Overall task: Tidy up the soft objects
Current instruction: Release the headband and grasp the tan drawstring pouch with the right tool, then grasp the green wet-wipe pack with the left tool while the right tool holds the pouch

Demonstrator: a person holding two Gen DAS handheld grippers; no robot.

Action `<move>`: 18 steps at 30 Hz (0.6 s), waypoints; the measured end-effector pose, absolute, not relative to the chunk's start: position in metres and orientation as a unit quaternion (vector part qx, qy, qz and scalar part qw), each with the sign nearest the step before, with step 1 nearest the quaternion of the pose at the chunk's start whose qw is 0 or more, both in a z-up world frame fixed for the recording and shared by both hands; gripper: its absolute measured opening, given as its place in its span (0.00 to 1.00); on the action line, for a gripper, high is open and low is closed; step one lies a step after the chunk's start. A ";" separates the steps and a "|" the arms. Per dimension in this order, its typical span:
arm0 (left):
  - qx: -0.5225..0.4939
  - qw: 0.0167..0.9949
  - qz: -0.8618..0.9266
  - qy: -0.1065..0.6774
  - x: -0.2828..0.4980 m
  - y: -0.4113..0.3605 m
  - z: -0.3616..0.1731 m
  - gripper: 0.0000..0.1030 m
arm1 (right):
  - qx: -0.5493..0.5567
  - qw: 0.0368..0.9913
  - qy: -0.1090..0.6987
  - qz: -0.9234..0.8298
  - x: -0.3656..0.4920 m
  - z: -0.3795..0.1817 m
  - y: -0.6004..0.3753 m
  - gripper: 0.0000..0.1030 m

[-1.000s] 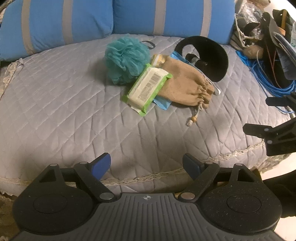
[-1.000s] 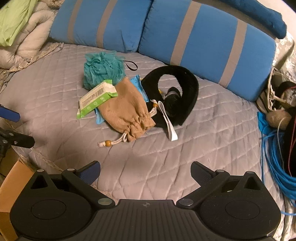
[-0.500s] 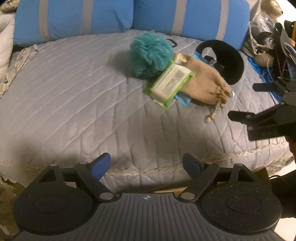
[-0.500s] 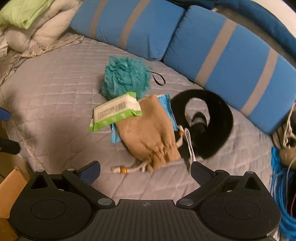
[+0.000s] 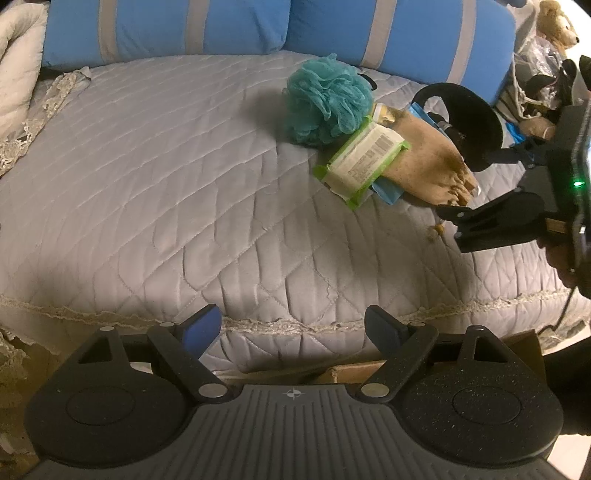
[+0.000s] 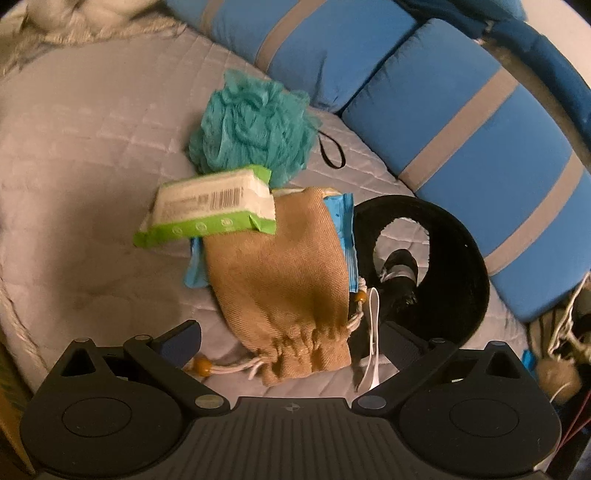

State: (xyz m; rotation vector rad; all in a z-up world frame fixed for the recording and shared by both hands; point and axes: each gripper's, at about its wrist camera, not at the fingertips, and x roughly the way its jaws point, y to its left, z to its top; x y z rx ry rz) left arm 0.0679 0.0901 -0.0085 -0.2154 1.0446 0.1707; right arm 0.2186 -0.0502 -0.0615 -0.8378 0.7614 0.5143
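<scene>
A pile of soft things lies on the grey quilted bed (image 5: 166,192): a teal bath pouf (image 5: 327,101) (image 6: 255,125), a green-edged wipes pack (image 5: 364,158) (image 6: 214,206), a tan drawstring pouch (image 5: 428,162) (image 6: 280,280) over a blue packet (image 6: 341,221), and a black curved cushion (image 5: 465,122) (image 6: 436,266). My right gripper (image 6: 291,338) (image 5: 465,184) hangs open just above the pouch's gathered neck, which lies between its fingers without touching the pads. My left gripper (image 5: 291,325) is open and holds nothing, over the bed's front edge, well left of the pile.
Two blue striped pillows (image 5: 166,29) (image 6: 461,122) line the back of the bed. A cream blanket (image 5: 14,85) lies at the left. Cables and clutter (image 5: 539,88) crowd the right side. A cardboard box (image 5: 354,371) sits below the bed's lace-trimmed front edge.
The right gripper has rolled and come down close over the pouch, which now fills its view. The left view has shifted left, so the pile and the right gripper sit further to its right.
</scene>
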 end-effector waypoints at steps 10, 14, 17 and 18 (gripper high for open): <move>-0.098 0.855 0.080 0.503 0.071 0.088 -0.012 0.83 | -0.447 0.782 0.366 0.234 0.222 -0.084 -0.048 0.29; -0.099 0.855 0.078 0.503 0.073 0.087 -0.011 0.83 | -0.440 0.789 0.370 0.219 0.221 -0.074 -0.056 0.13; -0.098 0.856 0.077 0.502 0.075 0.085 -0.010 0.83 | -0.423 0.799 0.376 0.204 0.223 -0.066 -0.066 0.13; -0.098 0.857 0.077 0.501 0.076 0.084 -0.009 0.83 | -0.417 0.802 0.378 0.199 0.223 -0.062 -0.070 0.12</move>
